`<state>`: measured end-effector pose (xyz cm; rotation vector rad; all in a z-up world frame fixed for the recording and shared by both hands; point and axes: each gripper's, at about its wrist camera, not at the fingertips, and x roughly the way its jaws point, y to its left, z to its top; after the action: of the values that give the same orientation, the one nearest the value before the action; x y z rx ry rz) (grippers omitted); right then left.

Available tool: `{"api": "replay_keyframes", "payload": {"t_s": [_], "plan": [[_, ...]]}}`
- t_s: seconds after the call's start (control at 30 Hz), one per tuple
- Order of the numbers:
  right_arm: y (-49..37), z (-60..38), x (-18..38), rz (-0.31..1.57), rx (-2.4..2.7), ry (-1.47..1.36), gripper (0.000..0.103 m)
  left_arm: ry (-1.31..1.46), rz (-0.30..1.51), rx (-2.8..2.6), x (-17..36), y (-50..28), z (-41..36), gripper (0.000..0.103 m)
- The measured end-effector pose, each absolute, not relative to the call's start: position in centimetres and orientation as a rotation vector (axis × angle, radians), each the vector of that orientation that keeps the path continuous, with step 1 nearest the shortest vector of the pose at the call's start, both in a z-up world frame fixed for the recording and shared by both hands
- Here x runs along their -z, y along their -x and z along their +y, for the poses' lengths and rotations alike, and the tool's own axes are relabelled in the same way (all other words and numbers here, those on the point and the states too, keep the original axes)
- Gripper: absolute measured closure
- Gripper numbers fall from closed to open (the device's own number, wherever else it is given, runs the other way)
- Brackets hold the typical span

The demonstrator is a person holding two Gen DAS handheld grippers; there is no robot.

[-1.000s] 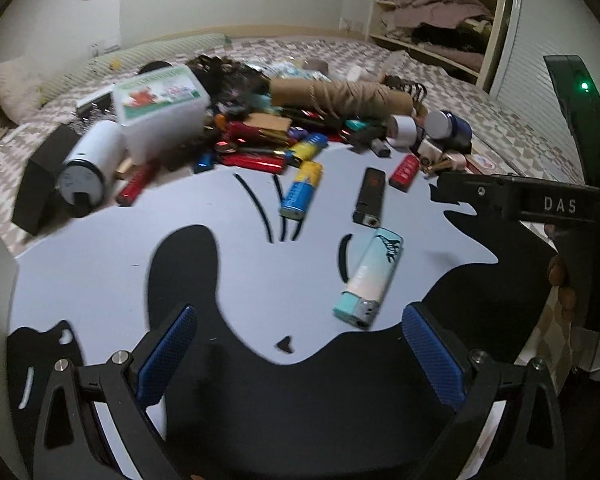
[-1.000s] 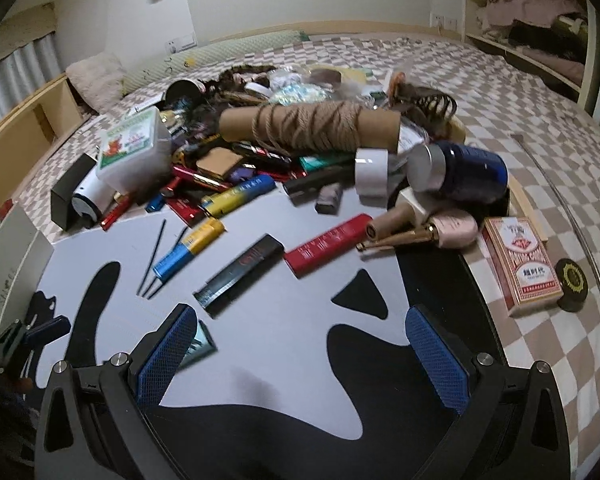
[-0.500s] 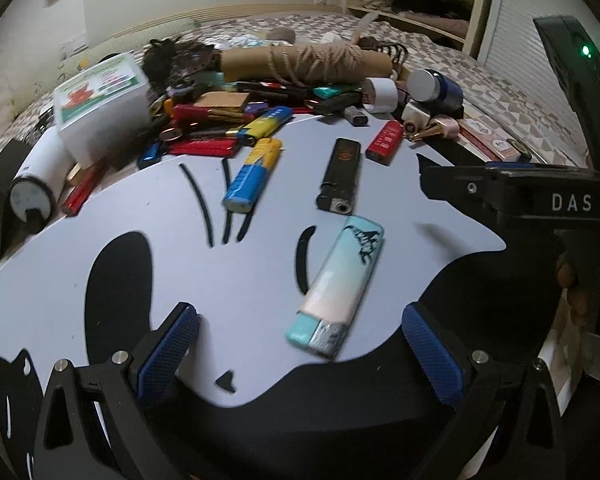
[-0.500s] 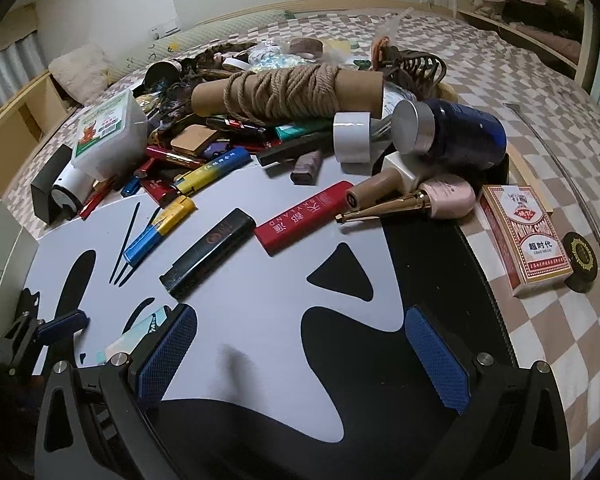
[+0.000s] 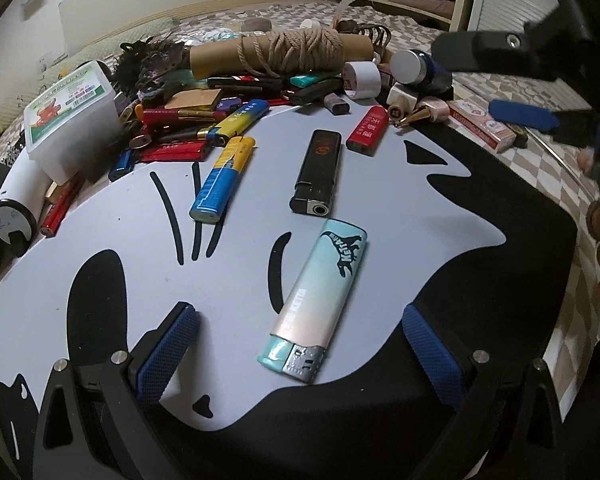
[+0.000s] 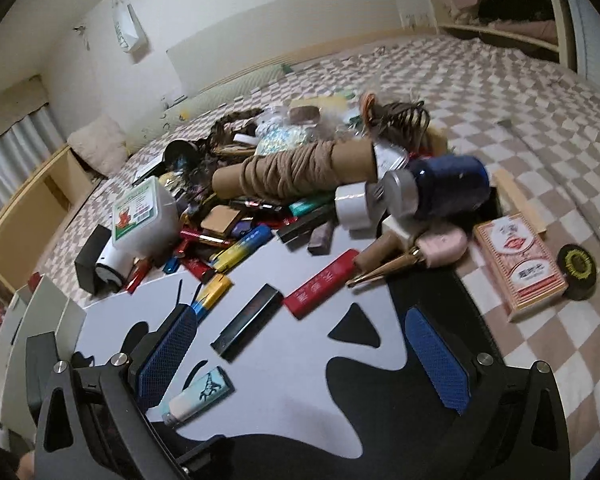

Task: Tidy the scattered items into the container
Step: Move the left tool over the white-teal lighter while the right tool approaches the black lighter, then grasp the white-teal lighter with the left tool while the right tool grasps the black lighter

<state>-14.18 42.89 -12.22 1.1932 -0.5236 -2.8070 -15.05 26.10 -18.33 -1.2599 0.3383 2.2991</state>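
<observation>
Item: pale teal lighter (image 5: pixel 318 300), lying flat on the grey-and-black mat (image 5: pixel 380 208), between my left tongs (image 5: pixel 300 344), spread wide and empty.

My right tongs (image 6: pixel 300 356) hung wide and empty above the black lighter (image 6: pixel 248 326). I saw no certain container. Risk, as I judged: the slick, flat lighter skidding off the blue pads (image 5: pixel 168 352) if I closed off-centre.

Your left hand-held gripper (image 5: pixel 298 350) has blue rubbery pads (image 5: pixel 168 354) with a bumpy grid on them. The pale lighter (image 5: pixel 320 296) is smooth, shiny plastic with a shiny metal top. The mat (image 5: pixel 400 216) under it looks flat and matt. The brown tube (image 6: pixel 300 170) is dull cardboard wrapped in rough rope. The blue jar (image 6: pixel 440 190) is glossy, and the bed (image 6: pixel 520 100) is soft checked cloth.
</observation>
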Motion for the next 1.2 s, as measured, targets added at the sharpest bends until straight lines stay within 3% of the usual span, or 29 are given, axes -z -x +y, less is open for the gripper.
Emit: {"api": "replay_keyframes", "payload": {"t_s": [0.57,0.8,0.87,0.93,1.03,1.2], "plan": [[16.7,42.8,13.7,-0.557,2.762,-1.374,0.000,1.240,0.327,-2.318,18.3,15.5,26.7,0.002],[18.5,40.8,14.2,-0.539,2.716,-1.419,0.002,1.179,0.328,-2.297,17.7,13.9,27.0,0.040],[19.2,40.1,14.3,-0.532,2.686,-1.432,0.014,1.168,0.323,-2.290,17.5,13.6,26.9,0.049],[20.0,39.5,14.5,-0.538,2.664,-1.448,0.015,1.163,0.314,-2.286,17.4,13.3,26.8,0.059],[20.9,38.4,14.9,-0.511,2.638,-1.488,0.027,1.180,0.264,-2.288,17.3,13.1,25.7,0.070],[22.0,37.0,15.8,-0.449,2.619,-1.582,0.042,1.212,0.187,-2.279,17.3,13.0,24.4,0.078]]}}
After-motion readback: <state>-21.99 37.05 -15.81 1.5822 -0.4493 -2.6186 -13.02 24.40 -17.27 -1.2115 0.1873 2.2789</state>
